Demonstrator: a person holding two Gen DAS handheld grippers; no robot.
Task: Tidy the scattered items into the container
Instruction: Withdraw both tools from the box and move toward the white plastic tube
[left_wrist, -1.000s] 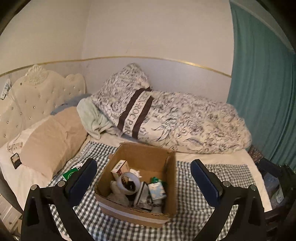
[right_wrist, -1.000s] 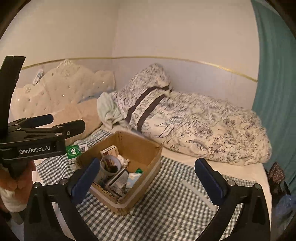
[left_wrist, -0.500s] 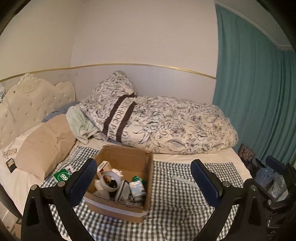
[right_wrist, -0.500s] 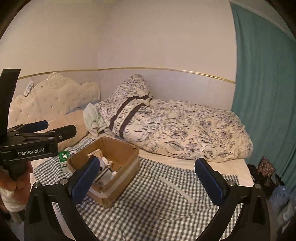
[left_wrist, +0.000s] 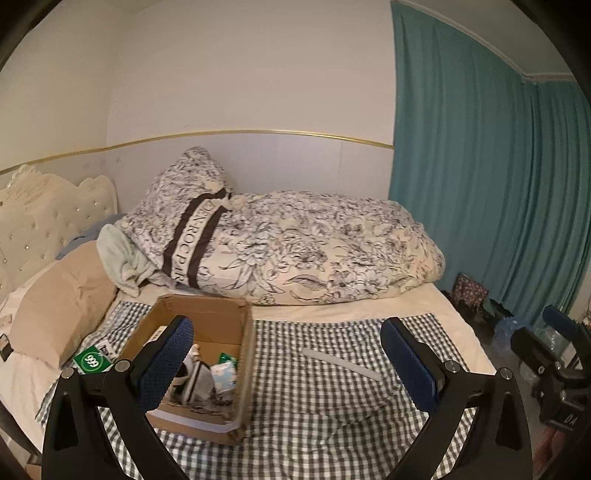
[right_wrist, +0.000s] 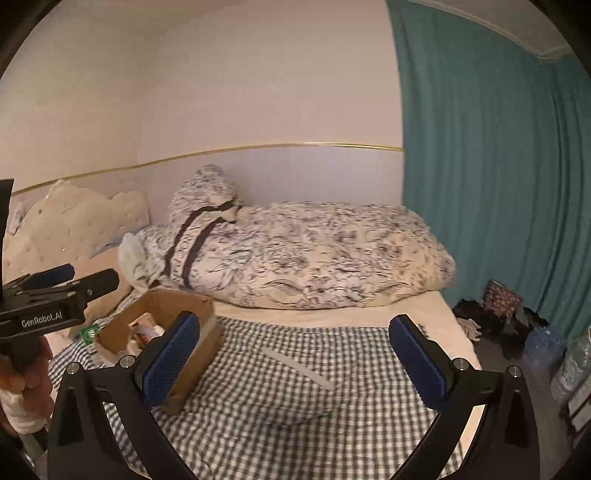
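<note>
A brown cardboard box (left_wrist: 246, 354) sits on the checkered cloth (left_wrist: 332, 413) on the bed and holds several small items. A green "999" packet (left_wrist: 90, 360) lies on the cloth just left of the box. A white strip (left_wrist: 340, 363) lies flat on the cloth to the box's right. My left gripper (left_wrist: 290, 362) hovers open and empty in front of the box. In the right wrist view, my right gripper (right_wrist: 291, 354) is also open and empty above the cloth, with the strip (right_wrist: 295, 363) ahead of it and the box (right_wrist: 162, 299) at its left.
A rolled floral duvet (left_wrist: 295, 243) and pillows lie behind the box. A tufted headboard (left_wrist: 44, 221) is at the left and a teal curtain (left_wrist: 480, 166) at the right. Bags and bottles (right_wrist: 517, 325) crowd the floor past the bed's right edge. A hand (right_wrist: 22, 380) holds the left gripper (right_wrist: 79, 277).
Both grippers have drawn back from the bed and swung right, so the box has slid left and looks smaller. The white strip has come into view. Both stay open.
</note>
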